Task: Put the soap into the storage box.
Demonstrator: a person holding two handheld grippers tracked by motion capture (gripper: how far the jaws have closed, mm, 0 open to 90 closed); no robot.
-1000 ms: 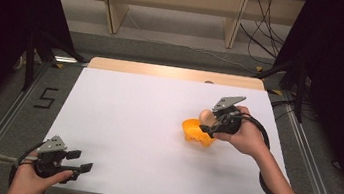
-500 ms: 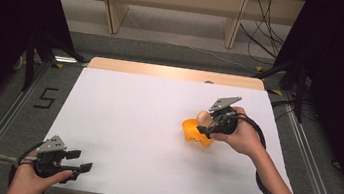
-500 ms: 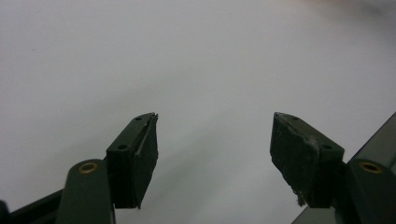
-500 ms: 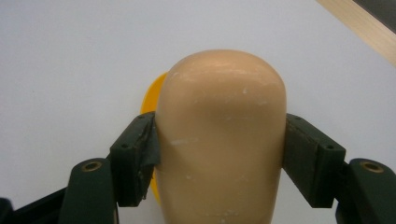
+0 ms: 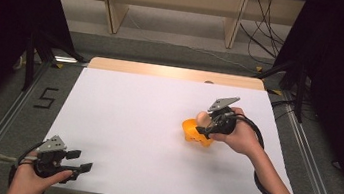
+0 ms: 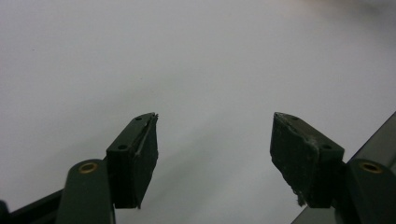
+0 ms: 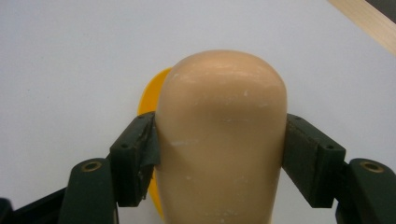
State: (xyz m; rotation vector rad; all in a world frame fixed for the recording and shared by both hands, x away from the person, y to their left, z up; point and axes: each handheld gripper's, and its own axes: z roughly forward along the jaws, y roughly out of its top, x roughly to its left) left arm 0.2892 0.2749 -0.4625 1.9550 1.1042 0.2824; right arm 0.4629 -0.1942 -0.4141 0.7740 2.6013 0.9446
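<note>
Rounded at the top and tan in colour, the peg-like piece [image 7: 222,140] is being pinched from both sides by the right gripper [image 7: 219,158], whose jaws are pressing flat against its flanks. It looks like a smooth, glossy, rigid moulding, so it is probably light and will not give under pressure, but that sheen suggests it could slip; gripping low on the straight sides, below the dome, as the jaws are doing, seems the safest hold.

Going from the near edge of the table [image 5: 121,120] outward: the left gripper [image 5: 78,161] is sitting at the near left corner in the person's left hand [image 5: 30,182], its jaws standing wide apart with nothing between them, white surface showing through the gap in the left gripper view.

Farther in, toward the right edge and roughly midway to the far side, the right hand [image 5: 240,136] is holding its gripper over an orange piece [image 5: 193,131], which is lying on the table just behind and beneath the tan piece. Whether the two are joined I cannot tell.
</note>
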